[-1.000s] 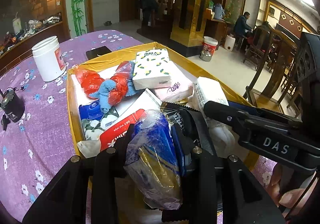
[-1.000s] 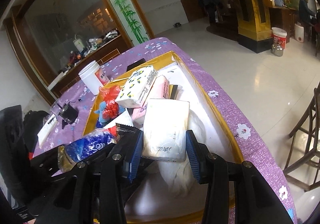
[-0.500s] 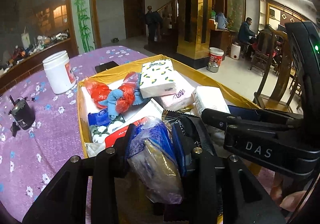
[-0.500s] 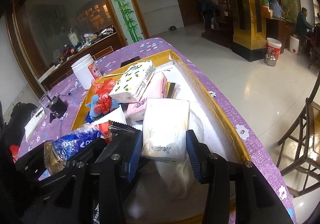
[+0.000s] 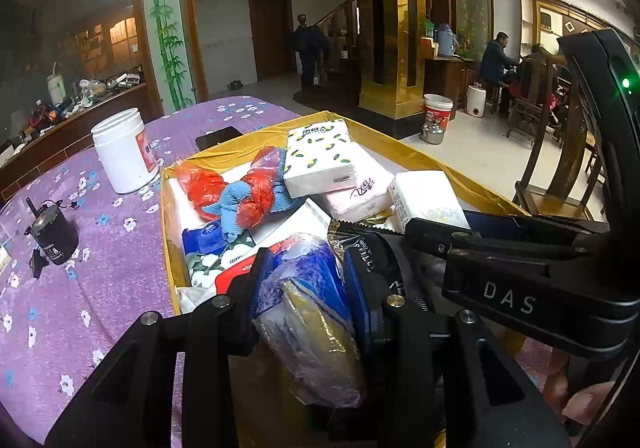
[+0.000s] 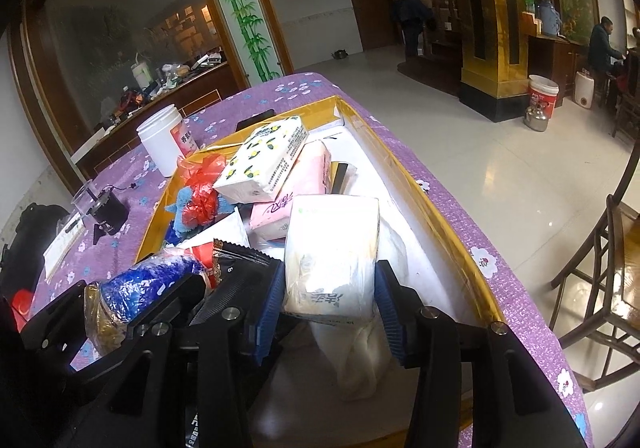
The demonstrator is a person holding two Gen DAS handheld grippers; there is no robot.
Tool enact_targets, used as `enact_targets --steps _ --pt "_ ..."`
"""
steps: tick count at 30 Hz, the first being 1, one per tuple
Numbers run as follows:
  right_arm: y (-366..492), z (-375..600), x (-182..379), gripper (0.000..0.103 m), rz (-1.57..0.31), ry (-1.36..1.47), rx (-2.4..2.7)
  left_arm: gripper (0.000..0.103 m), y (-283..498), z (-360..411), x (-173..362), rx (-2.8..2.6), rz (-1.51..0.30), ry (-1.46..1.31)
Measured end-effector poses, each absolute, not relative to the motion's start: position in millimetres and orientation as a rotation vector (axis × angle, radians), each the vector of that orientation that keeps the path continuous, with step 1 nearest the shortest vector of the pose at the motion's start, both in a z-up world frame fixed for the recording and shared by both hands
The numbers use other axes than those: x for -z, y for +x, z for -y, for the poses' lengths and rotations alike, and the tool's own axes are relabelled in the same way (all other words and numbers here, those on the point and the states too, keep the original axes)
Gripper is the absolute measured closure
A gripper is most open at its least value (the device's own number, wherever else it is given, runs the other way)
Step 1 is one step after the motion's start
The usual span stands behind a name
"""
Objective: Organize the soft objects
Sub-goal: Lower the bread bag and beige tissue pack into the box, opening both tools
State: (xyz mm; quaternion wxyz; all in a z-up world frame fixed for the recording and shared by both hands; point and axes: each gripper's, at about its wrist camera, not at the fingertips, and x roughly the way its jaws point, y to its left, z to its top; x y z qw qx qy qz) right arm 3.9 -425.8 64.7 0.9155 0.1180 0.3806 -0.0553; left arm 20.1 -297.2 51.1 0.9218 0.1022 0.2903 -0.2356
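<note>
**Both loads lifted slightly above the gold-rimmed box**

Compared with a second ago: raised a little and levelled, with no release on either side. In the left gripper (image 5: 306,266), clamped narrow between blue ribbed pads, a crinkled blue-and-gold plastic bag (image 5: 312,320), glossy, bulging and loosely filled. In the right gripper (image 6: 330,280), closed on its flanks, a white tissue pack (image 6: 332,248), a soft film-wrapped block, dented slightly at the grip. Both held just above the near end of the box (image 5: 400,154), itself on a purple floral tablecloth (image 5: 100,268). Deeper in the box: a lemon-print tissue pack (image 5: 320,156) lying on a pink pack (image 5: 360,188); beside them a red film and blue knit bundle (image 5: 240,192). Judged a carry phase, with placement pending.
</note>
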Motion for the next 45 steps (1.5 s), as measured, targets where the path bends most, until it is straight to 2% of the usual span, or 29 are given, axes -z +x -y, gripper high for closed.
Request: enact_targets --steps 20,29,40,44,45 --pt "5.3 425.2 -64.1 0.056 -0.789 0.233 0.125 0.069 21.1 296.6 -49.3 0.467 -0.592 0.220" --pt "4.5 426.3 -62.2 0.056 -0.794 0.232 0.134 0.064 22.1 295.5 -48.4 0.446 -0.594 0.225" --pt "2.3 426.9 -63.1 0.056 -0.793 0.228 0.147 0.049 24.0 292.2 -48.8 0.414 -0.590 0.218" --pt "0.3 427.8 -65.0 0.056 -0.788 0.234 0.146 0.032 22.4 290.2 -51.3 0.384 -0.564 0.222" --pt "-0.2 427.7 -65.9 0.054 -0.786 0.238 0.142 0.031 21.0 289.3 -52.1 0.382 -0.555 0.223"
